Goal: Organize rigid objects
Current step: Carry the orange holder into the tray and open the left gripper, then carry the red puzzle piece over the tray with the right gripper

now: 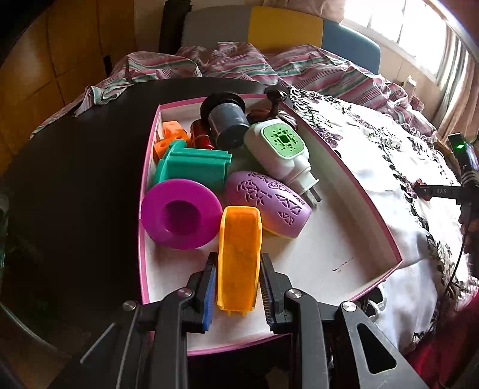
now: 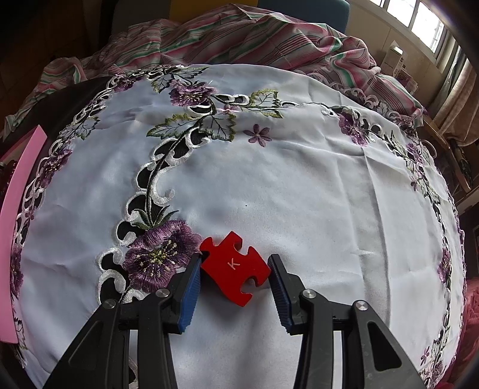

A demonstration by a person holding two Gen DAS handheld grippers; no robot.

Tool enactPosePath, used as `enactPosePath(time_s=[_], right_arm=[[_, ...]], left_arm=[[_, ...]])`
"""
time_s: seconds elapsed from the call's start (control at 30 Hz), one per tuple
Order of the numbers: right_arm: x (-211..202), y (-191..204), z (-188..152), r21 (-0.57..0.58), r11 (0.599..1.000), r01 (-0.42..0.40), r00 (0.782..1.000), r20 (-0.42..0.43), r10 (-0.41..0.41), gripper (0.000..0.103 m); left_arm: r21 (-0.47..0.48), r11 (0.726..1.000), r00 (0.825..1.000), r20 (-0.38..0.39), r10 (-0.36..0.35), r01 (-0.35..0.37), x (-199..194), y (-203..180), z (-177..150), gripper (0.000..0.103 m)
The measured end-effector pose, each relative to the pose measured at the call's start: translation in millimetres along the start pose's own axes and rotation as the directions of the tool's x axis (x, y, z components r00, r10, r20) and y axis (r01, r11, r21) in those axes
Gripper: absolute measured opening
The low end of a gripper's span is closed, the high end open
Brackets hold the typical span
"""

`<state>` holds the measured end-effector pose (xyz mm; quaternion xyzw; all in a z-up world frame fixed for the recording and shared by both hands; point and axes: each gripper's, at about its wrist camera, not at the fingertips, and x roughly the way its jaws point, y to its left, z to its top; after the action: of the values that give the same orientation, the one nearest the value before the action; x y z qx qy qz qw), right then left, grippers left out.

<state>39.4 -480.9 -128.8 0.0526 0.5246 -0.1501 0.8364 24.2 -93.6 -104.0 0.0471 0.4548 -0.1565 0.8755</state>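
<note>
In the left wrist view, my left gripper is shut on an orange plastic piece and holds it over the pink-rimmed white box. The box holds a magenta cup, a teal block, a purple perforated shell, a white plug-in with a green face, a dark grey cylinder and orange cubes. In the right wrist view, my right gripper stands around a red puzzle piece marked K on the embroidered cloth; the fingers touch its sides.
The box stands on a dark round table beside the white floral cloth. A striped pink bedsheet lies bunched behind. The box's pink wall shows at the left edge of the right wrist view. A window is at the far right.
</note>
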Motion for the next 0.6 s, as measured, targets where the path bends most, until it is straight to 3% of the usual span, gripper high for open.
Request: enactPosePath(time_s=[0.6], right_arm=[[-0.3, 0.3, -1.2, 0.002, 1.0, 0.003, 1.0, 0.004, -0.003, 0.044]], left_arm=[[0.004, 1.0, 0.997, 0.067, 0.03, -0.03, -20.5, 3.1, 1.4, 0.031]])
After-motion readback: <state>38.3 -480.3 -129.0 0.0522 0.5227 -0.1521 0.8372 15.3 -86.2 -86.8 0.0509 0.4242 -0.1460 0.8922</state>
